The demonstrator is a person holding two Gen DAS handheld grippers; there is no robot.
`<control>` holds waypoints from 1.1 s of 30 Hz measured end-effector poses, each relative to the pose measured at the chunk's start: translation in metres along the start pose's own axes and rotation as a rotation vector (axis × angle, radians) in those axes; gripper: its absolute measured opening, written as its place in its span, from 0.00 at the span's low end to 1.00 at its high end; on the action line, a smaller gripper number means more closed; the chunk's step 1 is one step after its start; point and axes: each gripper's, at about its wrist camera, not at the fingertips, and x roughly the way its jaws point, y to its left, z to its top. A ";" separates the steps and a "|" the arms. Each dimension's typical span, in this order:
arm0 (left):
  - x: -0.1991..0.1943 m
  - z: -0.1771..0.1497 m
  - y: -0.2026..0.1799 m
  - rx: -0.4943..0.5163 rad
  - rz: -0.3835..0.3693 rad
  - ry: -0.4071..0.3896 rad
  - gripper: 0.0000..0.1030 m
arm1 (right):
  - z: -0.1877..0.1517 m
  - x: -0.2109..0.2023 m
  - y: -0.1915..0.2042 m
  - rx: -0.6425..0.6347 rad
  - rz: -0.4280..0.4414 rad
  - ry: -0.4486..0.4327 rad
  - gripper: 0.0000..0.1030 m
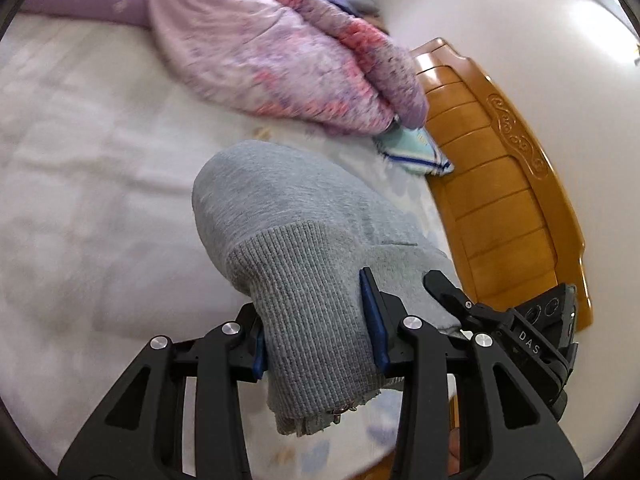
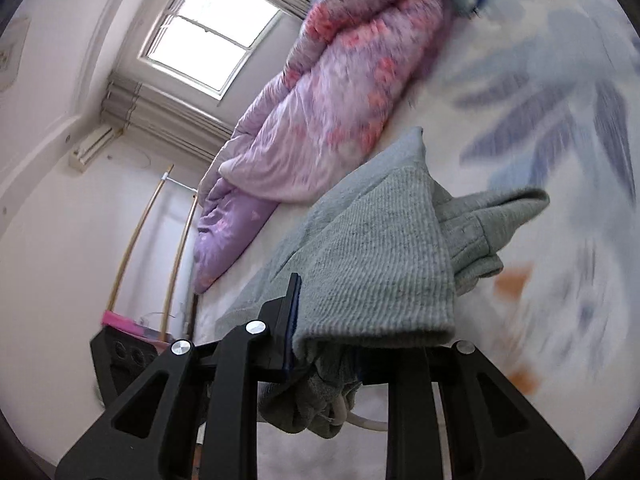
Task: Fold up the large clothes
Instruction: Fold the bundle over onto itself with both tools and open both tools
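Note:
A grey sweatshirt [image 1: 288,216] with a ribbed hem is held above the bed. My left gripper [image 1: 320,336] is shut on the ribbed hem, which hangs down between the blue pads. My right gripper [image 2: 356,320] is shut on another bunched part of the same grey sweatshirt [image 2: 380,256]; cloth drapes over its right finger and hides it. A white drawstring [image 2: 368,424] hangs below the right gripper. The right gripper's body also shows in the left wrist view [image 1: 520,332], just right of the cloth.
A pale floral bed sheet [image 1: 88,184] lies below. A pink and purple quilt [image 1: 272,60] is heaped along the far side. A folded blue-striped cloth [image 1: 416,152] lies by the wooden headboard [image 1: 504,200]. A window [image 2: 212,28] and a clothes rack [image 2: 172,240] stand beyond the bed.

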 end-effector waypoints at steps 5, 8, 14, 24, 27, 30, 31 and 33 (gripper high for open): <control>0.081 0.009 -0.022 0.087 0.035 0.000 0.37 | 0.042 0.020 -0.060 -0.020 -0.081 0.010 0.19; 0.128 -0.017 -0.015 0.090 0.097 0.089 0.37 | 0.033 0.030 -0.117 0.065 -0.182 0.075 0.20; 0.170 -0.087 0.012 0.034 0.184 0.222 0.51 | 0.006 0.041 -0.182 0.128 -0.377 0.215 0.32; 0.161 -0.076 0.034 0.008 0.261 0.253 0.86 | -0.012 0.030 -0.197 0.146 -0.491 0.216 0.63; 0.147 -0.074 0.044 -0.023 0.270 0.256 0.87 | -0.024 0.018 -0.193 0.164 -0.525 0.211 0.63; 0.130 -0.073 0.050 -0.037 0.287 0.267 0.87 | -0.030 0.012 -0.179 0.172 -0.576 0.216 0.63; 0.122 -0.072 0.051 -0.037 0.305 0.266 0.87 | -0.031 0.009 -0.172 0.161 -0.601 0.217 0.63; 0.109 -0.069 0.051 -0.031 0.342 0.251 0.87 | -0.031 0.010 -0.148 0.098 -0.668 0.227 0.63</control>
